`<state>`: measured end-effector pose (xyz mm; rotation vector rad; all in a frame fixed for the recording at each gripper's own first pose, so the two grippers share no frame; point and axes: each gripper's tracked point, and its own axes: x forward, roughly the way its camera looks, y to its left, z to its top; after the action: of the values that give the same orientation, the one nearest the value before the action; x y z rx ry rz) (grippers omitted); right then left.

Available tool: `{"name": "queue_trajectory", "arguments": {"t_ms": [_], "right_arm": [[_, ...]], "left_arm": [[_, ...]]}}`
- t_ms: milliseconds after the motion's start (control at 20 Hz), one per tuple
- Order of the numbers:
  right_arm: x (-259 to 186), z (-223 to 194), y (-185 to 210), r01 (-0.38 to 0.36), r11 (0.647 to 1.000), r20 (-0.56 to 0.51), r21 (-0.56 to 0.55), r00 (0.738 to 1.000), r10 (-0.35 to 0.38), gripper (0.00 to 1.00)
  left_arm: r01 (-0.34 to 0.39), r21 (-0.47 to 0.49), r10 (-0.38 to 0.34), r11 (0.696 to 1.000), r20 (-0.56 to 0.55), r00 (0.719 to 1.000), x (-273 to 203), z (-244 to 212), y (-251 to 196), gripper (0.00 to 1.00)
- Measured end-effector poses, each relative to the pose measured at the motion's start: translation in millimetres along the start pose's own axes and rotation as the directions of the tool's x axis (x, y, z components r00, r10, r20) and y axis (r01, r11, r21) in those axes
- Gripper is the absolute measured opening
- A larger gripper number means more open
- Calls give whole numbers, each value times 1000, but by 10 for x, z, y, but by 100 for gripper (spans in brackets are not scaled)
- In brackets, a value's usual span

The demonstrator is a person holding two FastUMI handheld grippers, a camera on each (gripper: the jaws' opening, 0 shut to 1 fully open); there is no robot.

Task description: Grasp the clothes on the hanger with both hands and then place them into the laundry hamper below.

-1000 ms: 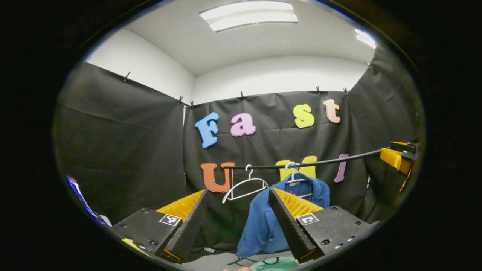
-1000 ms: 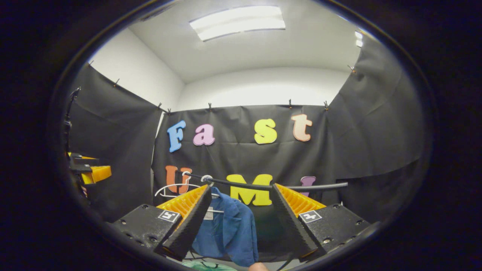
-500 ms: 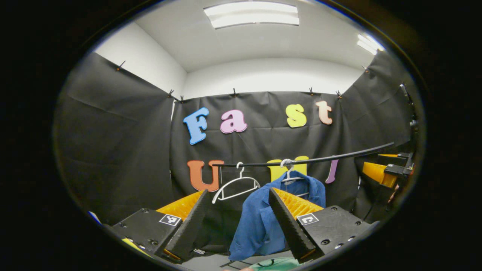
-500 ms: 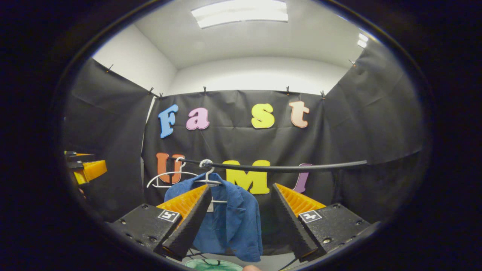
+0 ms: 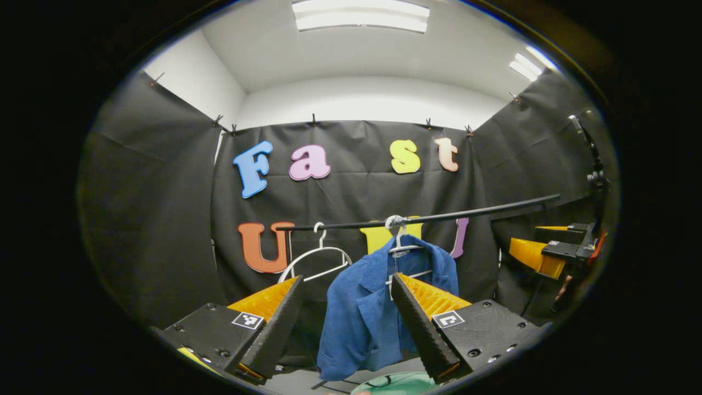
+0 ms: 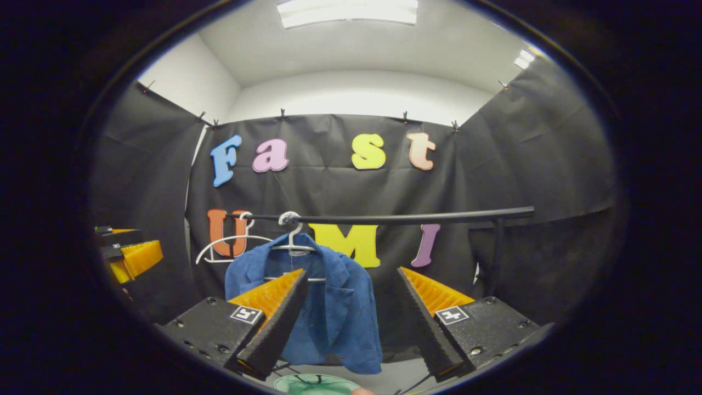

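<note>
A blue jacket (image 5: 356,312) hangs on a white hanger (image 5: 400,249) from a black rail (image 5: 439,218). My left gripper (image 5: 345,280) is open, short of the jacket and holding nothing. In the right gripper view the same jacket (image 6: 337,318) hangs from the rail (image 6: 395,218), and my right gripper (image 6: 351,272) is open in front of it, apart from the cloth. The other gripper shows at the side of each view: the right one (image 5: 540,255) and the left one (image 6: 131,258). A green hamper rim (image 5: 392,383) (image 6: 312,383) peeks in below the jacket.
An empty white hanger (image 5: 315,258) (image 6: 230,244) hangs on the rail to the left of the jacket. The rail's upright post (image 6: 496,258) stands at the right. Black cloth walls close in the booth on three sides.
Both grippers have drawn a little nearer to the jacket, which now looks larger and higher in both views. In the left gripper view it has slid left. Both stay open.
</note>
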<state>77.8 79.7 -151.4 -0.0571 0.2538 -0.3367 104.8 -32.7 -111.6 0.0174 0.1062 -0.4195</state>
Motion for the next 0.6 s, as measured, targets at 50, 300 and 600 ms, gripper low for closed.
{"name": "queue_trajectory", "arguments": {"t_ms": [50, 300, 600], "right_arm": [[10, -33, -14, 8, 1000, -9, -6, 1000, -8, 99], [128, -228, -52, 1, 999, -46, -38, 999, -2, 99], [470, -560, 75, -118, 991, -101, -63, 989, 112, 99]], "left_arm": [[9, -6, -10, 1000, -14, 1000, 22, -70, -33, 100], [5, -23, -6, 1000, -57, 998, 172, -310, -138, 100], [-76, -44, 71, 996, -100, 992, 309, -620, -238, 100]]}}
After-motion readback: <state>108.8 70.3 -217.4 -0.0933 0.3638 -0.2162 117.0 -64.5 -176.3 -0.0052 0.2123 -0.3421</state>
